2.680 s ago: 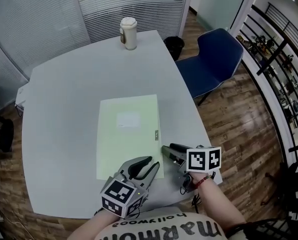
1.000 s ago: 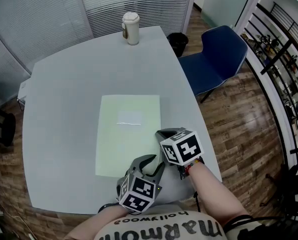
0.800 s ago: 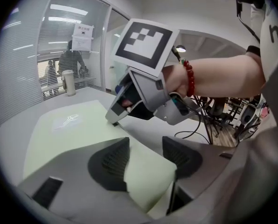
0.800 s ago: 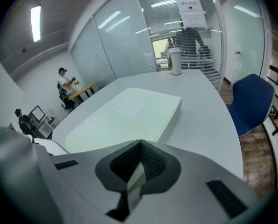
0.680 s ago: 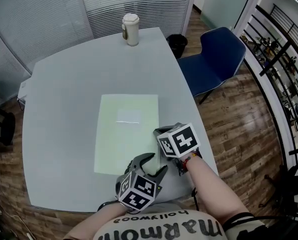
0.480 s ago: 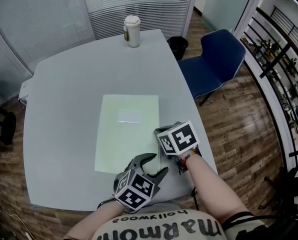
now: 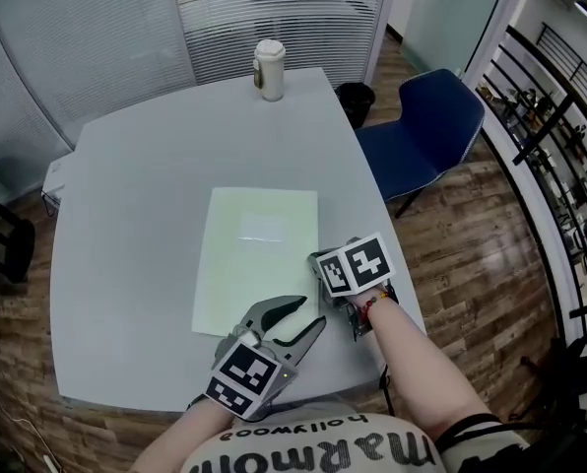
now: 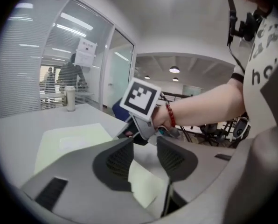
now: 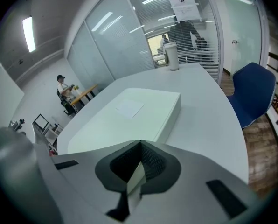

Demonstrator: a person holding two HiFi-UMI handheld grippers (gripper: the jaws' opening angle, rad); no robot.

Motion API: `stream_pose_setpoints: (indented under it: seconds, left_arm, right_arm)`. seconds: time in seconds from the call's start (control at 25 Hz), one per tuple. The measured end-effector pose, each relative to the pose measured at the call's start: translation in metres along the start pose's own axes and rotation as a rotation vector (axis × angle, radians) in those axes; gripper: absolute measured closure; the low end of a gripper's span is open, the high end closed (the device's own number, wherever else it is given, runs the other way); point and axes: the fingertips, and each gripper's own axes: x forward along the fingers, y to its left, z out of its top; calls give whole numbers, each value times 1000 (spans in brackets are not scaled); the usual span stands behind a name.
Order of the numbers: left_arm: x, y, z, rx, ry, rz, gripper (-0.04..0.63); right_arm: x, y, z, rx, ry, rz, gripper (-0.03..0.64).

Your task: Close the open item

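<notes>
1. Table (image 7: 126, 205): one, pale grey with rounded corners.
2. Flat pale green box (image 7: 244, 284): one. It lies shut on the table, between the middle and the person's edge, with its lid level. One white label (image 7: 264, 227) sits on the lid.
3. Left gripper (image 8: 144, 141): one. Its jaws stand moderately apart and grip nothing. It is over the box's near right corner, and that corner shows through the gap between the jaws. Whether metal meets box cannot be told.
4. Right gripper (image 9: 139, 143): one. Its jaw tips are drawn together. It sits at the box's right edge and points along the box towards the far end of the table. A pale sliver shows in the slit behind the tips. Whether it is pinched there cannot be told.
5. Lidded cup (image 7: 269, 69): one, upright near the table's far edge, well apart from the box.
6. Blue chair (image 7: 422, 131): one, on the wooden floor (image 7: 471, 235) beside the table's right side.
7. Black bin (image 7: 354, 100): one, between the chair and the table's far right corner.
8. Red bead bracelet (image 8: 169, 115): one, on the wrist behind the right gripper.
</notes>
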Motion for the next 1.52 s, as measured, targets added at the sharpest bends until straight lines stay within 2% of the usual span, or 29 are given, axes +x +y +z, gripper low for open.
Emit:
stream_pose_setpoints:
  seconds: [0.08, 0.12, 0.24, 0.32, 0.48, 0.6, 0.72, 0.84, 0.92, 1.0, 1.16, 1.32, 1.52]
  left_arm:
    - [-23, 20, 16, -67, -100, 70, 564]
    - [-35, 30, 22, -108, -148, 103, 604]
    - [-72, 51, 36, -194, -272, 177, 604]
    - [-93, 60, 36, -219, -308, 223, 605]
    - [-135, 70, 19, -240, -303, 329, 606]
    - [-164, 69, -3, -306, -296, 406, 605]
    - [-188, 56, -12, -321, -315, 453, 605]
    - [-205, 42, -13, -285, -325, 493, 605]
    - [-218, 34, -17, -293, -345, 517, 604]
    - [-231, 29, -22, -330, -379, 540, 606]
    - [-235, 22, -33, -381, -388, 546, 606]
    - [-228, 13, -35, -366, -360, 484, 606]
    - [-228, 3, -21, -323, -397, 395, 606]
  right_arm:
    - [0, -1, 0, 19, 2, 8, 618]
    - [0, -1, 0, 28, 2, 9, 618]
    - [1, -2, 0, 37, -10, -2, 617]
    - [1, -3, 0, 40, -22, -15, 617]
    - [2, 1, 2, 21, -38, -48, 617]
    - [2, 2, 2, -46, -77, -91, 617]
    - [-3, 3, 0, -61, -191, -86, 617]
    - [-26, 6, 12, -57, -399, -60, 617]
    - [-45, 13, 15, -28, -513, -16, 617]
    - [-63, 25, 7, 29, -571, 50, 617]
    - [-95, 45, -24, 100, -581, 138, 617]
    - [-123, 65, -61, 108, -539, 119, 617]
    - [-170, 90, -86, 31, -561, 59, 617]
